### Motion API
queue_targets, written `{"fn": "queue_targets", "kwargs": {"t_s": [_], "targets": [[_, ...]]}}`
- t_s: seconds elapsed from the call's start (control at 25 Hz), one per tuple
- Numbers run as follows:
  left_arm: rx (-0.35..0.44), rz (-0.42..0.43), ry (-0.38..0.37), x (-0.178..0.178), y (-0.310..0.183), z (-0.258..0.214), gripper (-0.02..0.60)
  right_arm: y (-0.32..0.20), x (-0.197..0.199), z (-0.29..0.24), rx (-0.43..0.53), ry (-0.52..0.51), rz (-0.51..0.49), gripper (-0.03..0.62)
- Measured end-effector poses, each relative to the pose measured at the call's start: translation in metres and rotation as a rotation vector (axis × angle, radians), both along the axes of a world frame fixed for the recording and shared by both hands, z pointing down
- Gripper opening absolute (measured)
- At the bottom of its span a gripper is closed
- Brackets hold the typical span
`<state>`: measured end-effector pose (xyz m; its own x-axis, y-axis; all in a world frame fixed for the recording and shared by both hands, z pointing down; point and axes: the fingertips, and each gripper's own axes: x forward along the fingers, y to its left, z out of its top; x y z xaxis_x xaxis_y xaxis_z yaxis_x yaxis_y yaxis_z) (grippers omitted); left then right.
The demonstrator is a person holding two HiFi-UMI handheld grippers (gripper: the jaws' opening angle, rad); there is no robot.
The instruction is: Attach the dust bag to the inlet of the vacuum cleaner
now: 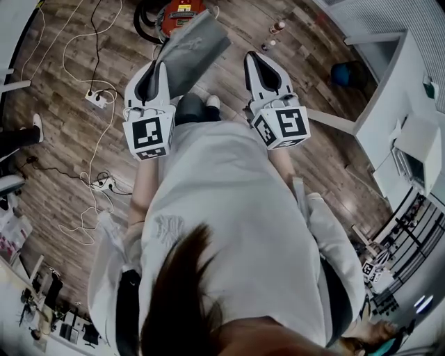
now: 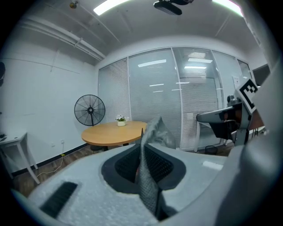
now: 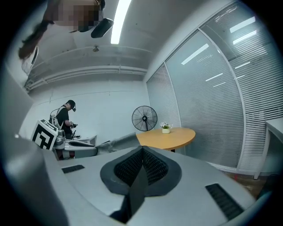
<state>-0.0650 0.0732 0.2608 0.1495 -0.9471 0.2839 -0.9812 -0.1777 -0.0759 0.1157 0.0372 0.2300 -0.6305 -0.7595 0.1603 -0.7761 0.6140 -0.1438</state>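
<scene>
Dust bag sticks forward, pinched by one edge in the left claw, well short of the red vacuum cleaner on the floor ahead; right claw closed on nothing, likely best opened to steady the bag square onto the inlet.

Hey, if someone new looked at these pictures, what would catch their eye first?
First, the grey dust bag, clamped in the left gripper and held out in front. The right gripper beside it is shut and empty. Just beyond them, a red vacuum cleaner sits on the wooden floor.
</scene>
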Motion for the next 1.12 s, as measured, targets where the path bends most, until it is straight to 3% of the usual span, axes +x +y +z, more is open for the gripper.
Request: {"fn": "queue_targets", "kwargs": {"t_s": [0.28,0.84,1.12], "targets": [[-0.028,0.048,-0.028,-0.008,-0.026,0.01,0.04,-0.024,0.003,0.006,-0.021,0.013,0.063,0.003],[-0.06,0.181,-0.028,-0.079,-0.125,0.016,0.04,-0.098,-0.057,0.003,-0.048,0.011,0.195,0.003],[-0.06,0.268,-0.076,-0.077,-0.141,0.024,0.04,-0.108,-0.063,0.005,-0.046,0.013,0.243,0.003]]}}
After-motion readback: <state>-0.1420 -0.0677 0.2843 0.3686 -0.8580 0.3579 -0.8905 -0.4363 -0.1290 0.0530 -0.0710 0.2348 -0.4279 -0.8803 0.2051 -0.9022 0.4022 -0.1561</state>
